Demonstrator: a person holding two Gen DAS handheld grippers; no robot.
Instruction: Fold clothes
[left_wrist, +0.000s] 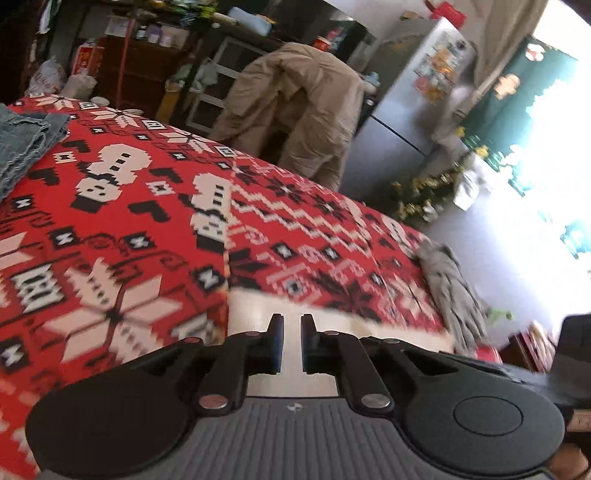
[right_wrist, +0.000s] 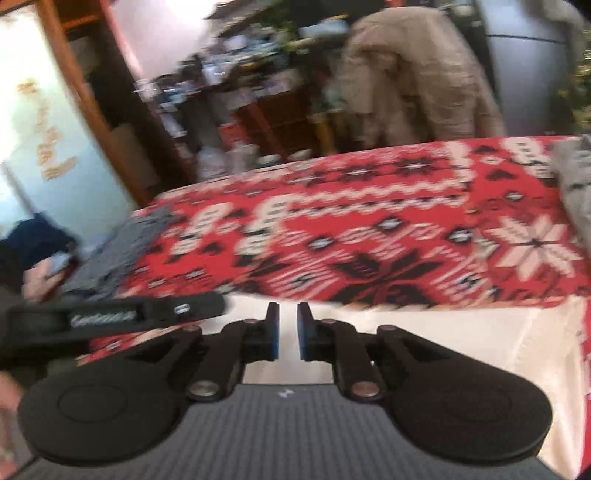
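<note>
Clothes: one white garment (left_wrist: 258, 306) under two claws, left claw (left_wrist: 291, 325) and right claw (right_wrist: 288, 325), both nearly closed, empty.

A red cloth (left_wrist: 155, 206) with white and black snowflake and zigzag patterning lies spread flat ahead of me, its near edge turned over to show a plain cream underside (left_wrist: 295, 306) at 6 o'clock. Folded blue denim (left_wrist: 22, 144) rests on it at 10 o'clock in my left view. A limp grey garment (left_wrist: 454, 291) sprawls at 4 o'clock there (blurred, so I can't name its kind).
</note>
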